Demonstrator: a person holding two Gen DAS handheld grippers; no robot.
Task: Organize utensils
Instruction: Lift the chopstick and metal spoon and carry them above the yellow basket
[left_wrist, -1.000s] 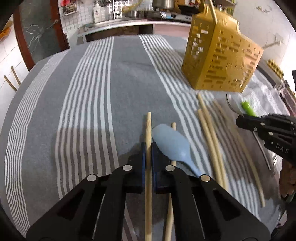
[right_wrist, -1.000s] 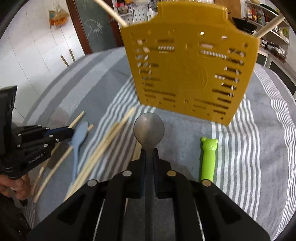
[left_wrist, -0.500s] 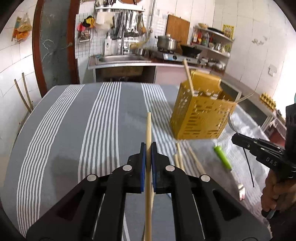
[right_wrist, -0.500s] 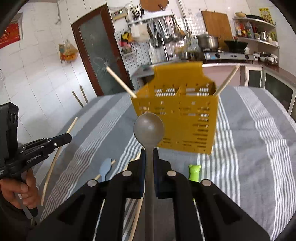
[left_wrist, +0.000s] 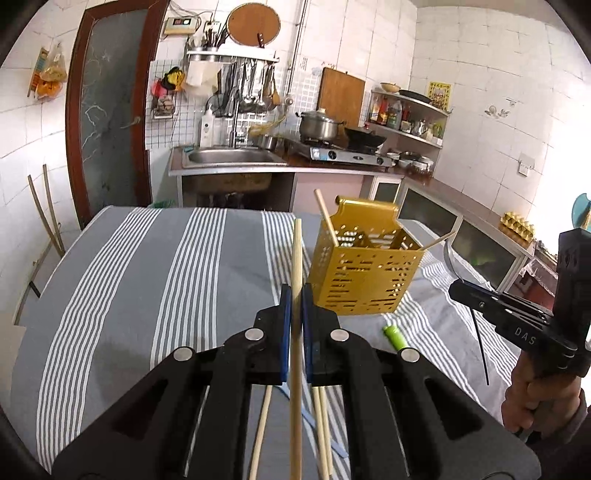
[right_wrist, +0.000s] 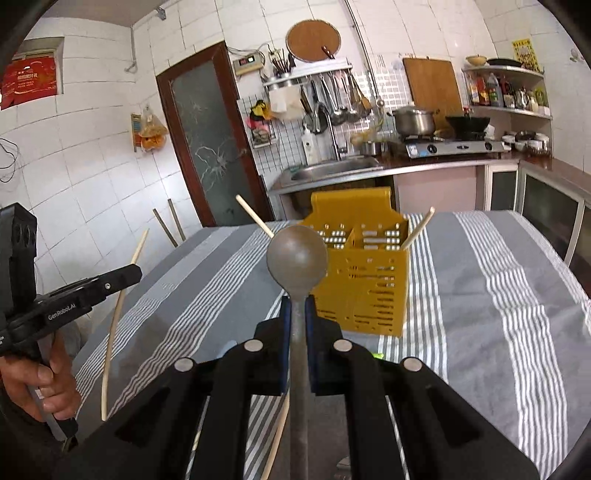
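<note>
My left gripper (left_wrist: 295, 295) is shut on a wooden chopstick (left_wrist: 296, 258) that sticks out past its blue pads, lifted off the striped cloth. The right gripper (right_wrist: 296, 306) is shut on the handle of a metal spoon (right_wrist: 297, 258), bowl forward. Both are raised and aimed toward the yellow perforated utensil holder (left_wrist: 364, 277) (right_wrist: 364, 280), which stands upright a short way ahead with two chopsticks leaning out of it. Each gripper appears at the edge of the other's view, held in a hand. More chopsticks (left_wrist: 321, 428) and a blue spoon handle (left_wrist: 332, 443) lie under the left gripper.
A green-handled utensil (left_wrist: 395, 338) lies on the grey striped tablecloth (left_wrist: 147, 295) near the holder's base. Beyond the table are a sink counter (left_wrist: 229, 158), a stove with a pot, and shelves. Two sticks lean on the tiled wall at left.
Both grippers have risen off the cloth with the chopstick and the spoon and tilted up toward level. The holder now sits farther ahead and lower in both views, with the kitchen showing behind.
</note>
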